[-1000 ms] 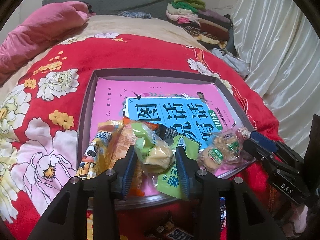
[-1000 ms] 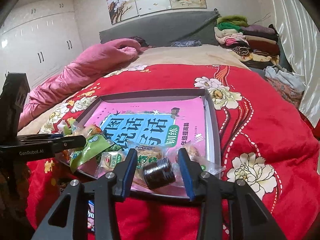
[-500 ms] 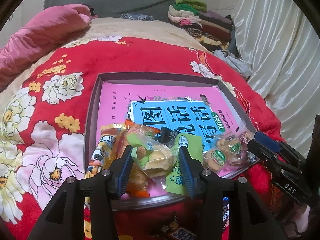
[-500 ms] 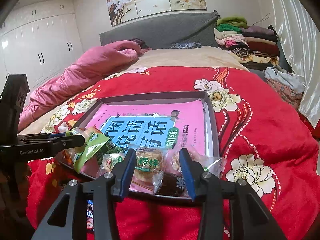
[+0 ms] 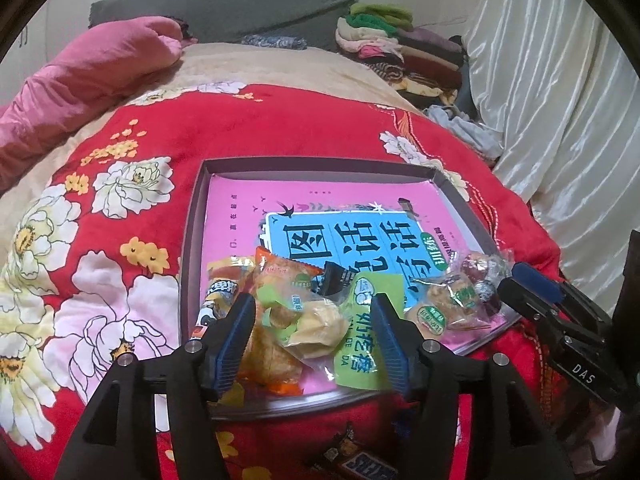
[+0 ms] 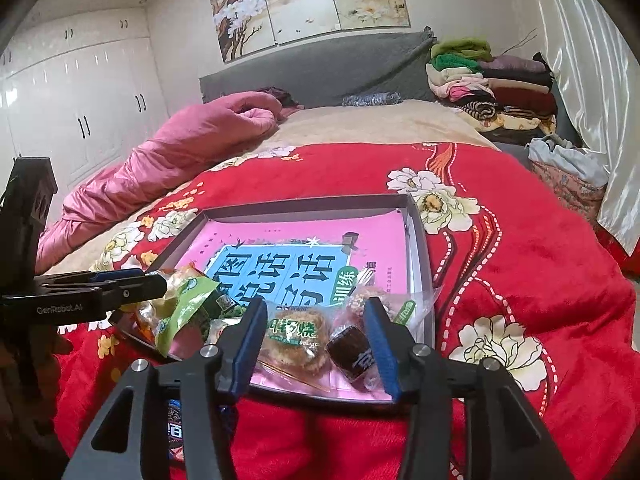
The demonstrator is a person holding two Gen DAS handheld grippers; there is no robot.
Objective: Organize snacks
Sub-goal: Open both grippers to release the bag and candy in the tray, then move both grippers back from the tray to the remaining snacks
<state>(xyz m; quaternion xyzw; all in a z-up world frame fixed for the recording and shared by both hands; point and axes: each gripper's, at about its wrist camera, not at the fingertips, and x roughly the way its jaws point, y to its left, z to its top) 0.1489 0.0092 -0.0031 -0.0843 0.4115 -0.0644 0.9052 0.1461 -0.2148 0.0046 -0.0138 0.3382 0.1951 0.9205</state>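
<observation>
A shallow grey tray [image 5: 192, 240] lined with a pink and blue book cover lies on the red flowered bedspread. Several wrapped snacks lie along its near edge. My left gripper [image 5: 312, 316] is open above a clear-wrapped yellow pastry [image 5: 316, 322], with a green packet [image 5: 362, 344] and an orange packet [image 5: 280, 276] beside it. My right gripper [image 6: 314, 322] is open above a round pastry with a green label [image 6: 294, 338] and a dark brown wrapped snack [image 6: 350, 350]. The tray shows in the right wrist view [image 6: 420, 240] too. The right gripper also appears at the right of the left wrist view [image 5: 528, 292].
A chocolate bar [image 5: 360, 464] lies on the bedspread below the tray's near edge. A pink quilt [image 6: 180, 148] lies at the far left of the bed. Folded clothes [image 6: 488, 84] are stacked at the far right, by the white curtain [image 5: 560, 80].
Both grippers have opened and pulled back. The left let go of the yellow pastry, the right let go of the dark brown snack; both now lie in the tray.
</observation>
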